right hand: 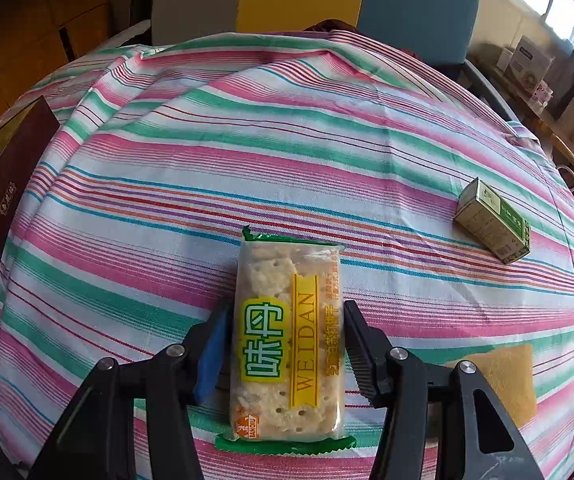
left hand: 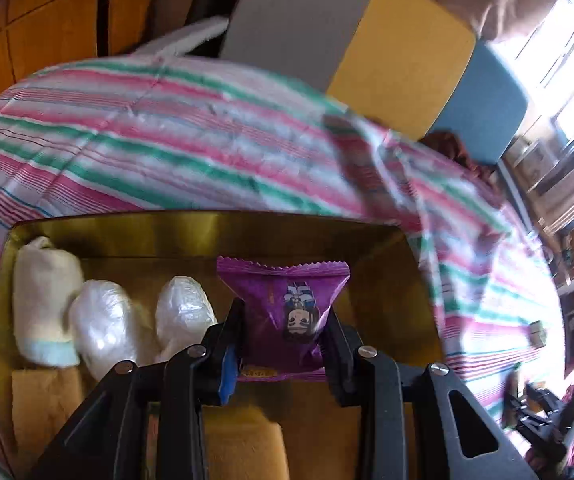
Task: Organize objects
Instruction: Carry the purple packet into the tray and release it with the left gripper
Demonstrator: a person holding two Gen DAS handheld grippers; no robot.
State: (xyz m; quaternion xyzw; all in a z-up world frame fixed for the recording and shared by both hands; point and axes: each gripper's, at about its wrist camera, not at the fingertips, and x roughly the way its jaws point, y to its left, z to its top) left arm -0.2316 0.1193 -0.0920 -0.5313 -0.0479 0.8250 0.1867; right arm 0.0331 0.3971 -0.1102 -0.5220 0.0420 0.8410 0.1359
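Note:
In the left wrist view my left gripper is shut on a purple snack packet and holds it over a gold box. The box holds a cream sock roll, two clear-wrapped white bundles and yellow sponges. In the right wrist view my right gripper is closed on the sides of a green-edged cracker packet over the striped tablecloth.
A small green carton lies at the right of the cloth, and a yellow sponge sits near my right fingers. A dark brown lid stands at the left edge. Grey, yellow and blue chair backs line the far side.

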